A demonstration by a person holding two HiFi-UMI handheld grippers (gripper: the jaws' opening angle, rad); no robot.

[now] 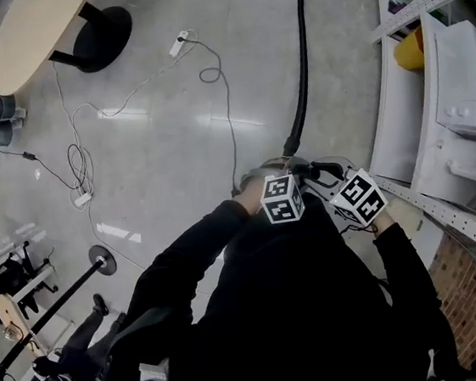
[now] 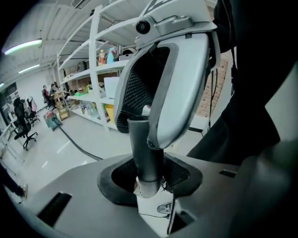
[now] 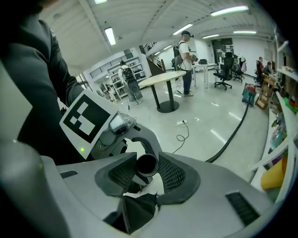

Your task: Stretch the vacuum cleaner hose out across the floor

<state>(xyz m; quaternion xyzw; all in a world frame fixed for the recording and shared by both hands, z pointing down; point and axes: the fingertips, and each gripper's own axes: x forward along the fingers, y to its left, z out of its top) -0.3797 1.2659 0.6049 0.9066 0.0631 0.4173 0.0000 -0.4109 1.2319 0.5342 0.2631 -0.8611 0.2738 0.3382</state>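
Hose and tools meet low in the head view. The black vacuum cleaner hose [image 1: 301, 67] lies on the glossy floor [image 1: 165, 151]. It runs in a nearly straight line from the top edge of that view down toward the person, alongside the white shelving [image 1: 434, 112] on the right. Its near end is lifted off the floor. That end is a dark rigid tube [image 2: 145, 148], gripped by both the left tool [image 2: 149, 175] and the right tool [image 3: 148, 171].

In the left gripper view the left tool's jaws are partly closed. Their black mesh pads are set against either side of the tube, which rises out of the grip. Just above, a grey jaw of the right tool wraps the same tube, so the two tools sit right beside each other.

In the right gripper view the right tool's jaws are also partly closed. Their pads press from both sides on the tube's round open mouth [image 3: 147, 163], which faces the camera. The left tool's marker cube [image 3: 88, 116] shows just beyond it.

From above, the two marker cubes sit close together in front of the person's black-clad chest, the left one [image 1: 282, 198] beside the right one [image 1: 359, 198].

Farther off, the right gripper view shows the hose [image 3: 233, 132] curving away across the floor. It leads to a small teal object [image 3: 248, 93] by the shelving, too small to identify. A thin cable [image 1: 212, 73] and a white power strip [image 1: 179, 43] lie loose on the floor to the left of the hose, apart from it. A person [image 3: 186, 60] stands far back in the room.
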